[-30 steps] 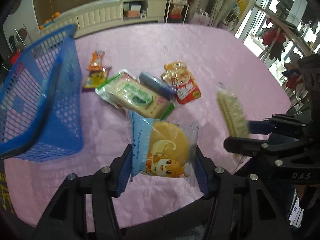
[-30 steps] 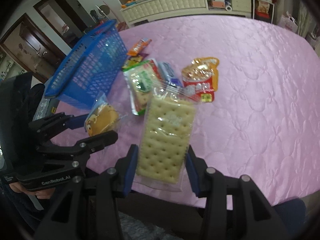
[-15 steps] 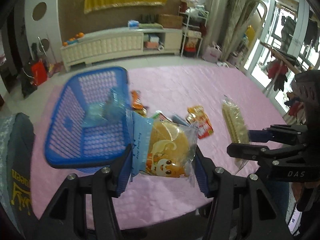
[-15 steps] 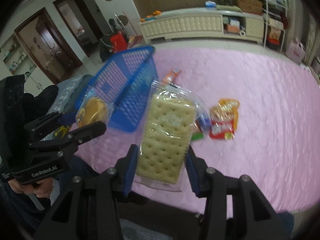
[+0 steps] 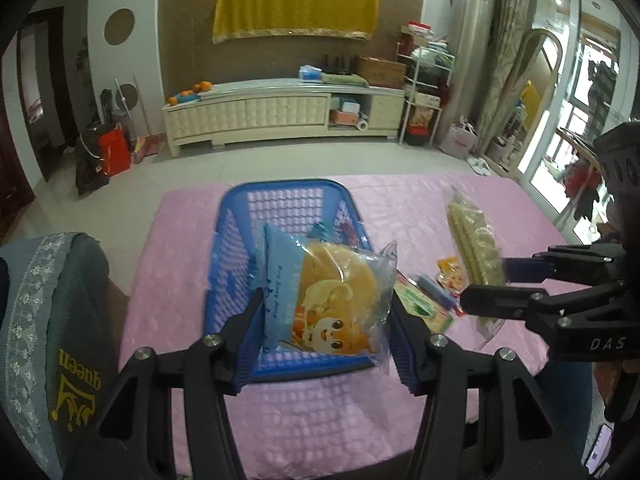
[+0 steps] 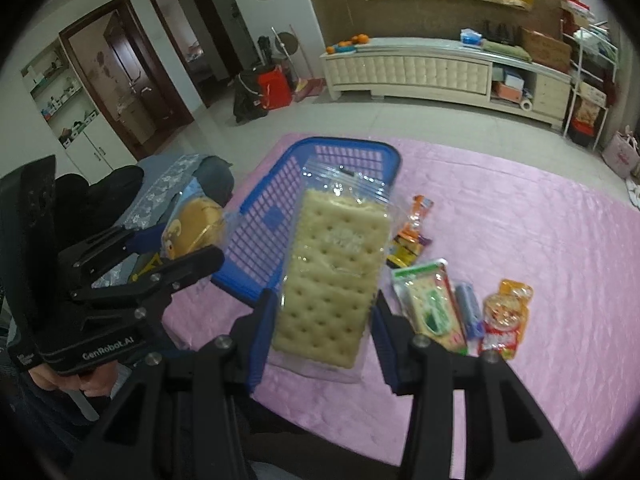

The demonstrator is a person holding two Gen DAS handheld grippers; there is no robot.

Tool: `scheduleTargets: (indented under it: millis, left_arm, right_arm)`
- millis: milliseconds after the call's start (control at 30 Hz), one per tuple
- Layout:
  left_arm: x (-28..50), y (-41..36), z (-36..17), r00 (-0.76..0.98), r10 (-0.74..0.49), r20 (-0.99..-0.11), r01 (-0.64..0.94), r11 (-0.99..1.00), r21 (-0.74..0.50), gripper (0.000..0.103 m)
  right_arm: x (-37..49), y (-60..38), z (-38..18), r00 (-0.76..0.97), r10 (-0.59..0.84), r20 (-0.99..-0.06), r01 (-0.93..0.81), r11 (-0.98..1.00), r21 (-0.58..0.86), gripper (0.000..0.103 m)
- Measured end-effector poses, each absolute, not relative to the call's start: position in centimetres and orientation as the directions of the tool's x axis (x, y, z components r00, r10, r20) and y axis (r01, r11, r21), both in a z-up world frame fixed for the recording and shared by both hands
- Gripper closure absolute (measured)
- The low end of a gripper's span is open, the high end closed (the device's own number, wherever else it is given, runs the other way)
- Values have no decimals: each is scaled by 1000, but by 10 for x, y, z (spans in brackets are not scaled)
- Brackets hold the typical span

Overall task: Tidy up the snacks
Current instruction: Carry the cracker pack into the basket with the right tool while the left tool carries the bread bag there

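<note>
— What have your two hand-held grippers got hold of?

— My left hand-held gripper stands about half open, its blue pads pressed on both sides of a bagged round cake with a cartoon face on the wrapper. My right hand-held gripper is at much the same width, clamped on a clear pack of crackers held upright between the pads.

— Where are those two packs in relation to the basket?

— Both are in the air. In the left view the cake hangs in front of the blue basket, which sits on the pink surface. In the right view the crackers overlap the basket's right side; I cannot tell whether they are over it or just short of it.

— What does one camera give you that the other doesn't?

— The right view shows the snacks on the surface clearly: an orange packet just beside the basket, then a green-and-white biscuit pack, a small blue roll and a red-and-orange bag side by side. The left view hides most of these behind the cake and the right gripper. It does show a grey cushion with a yellow crown print at the left edge, and the cracker pack edge-on.
</note>
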State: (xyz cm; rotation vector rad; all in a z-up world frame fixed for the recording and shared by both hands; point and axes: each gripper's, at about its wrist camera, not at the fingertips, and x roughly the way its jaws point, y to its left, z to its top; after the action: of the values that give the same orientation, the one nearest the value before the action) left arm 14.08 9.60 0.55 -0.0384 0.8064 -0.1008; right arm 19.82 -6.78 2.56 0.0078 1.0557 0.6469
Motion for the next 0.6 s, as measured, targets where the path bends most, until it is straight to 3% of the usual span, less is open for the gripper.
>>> scheduleTargets:
  millis: [333,600]
  left_arm:
    - [168,134,-12,675,-95,-731,35,995,-97,50]
    - [181,155,-31,650,-118,-750,20,990,-139,50]
  right_arm:
    - [231,-15,-3,226,487,-844,-448,821,354,52]
    - [245,6,-21,208,424,-882,-429,850,307,52]
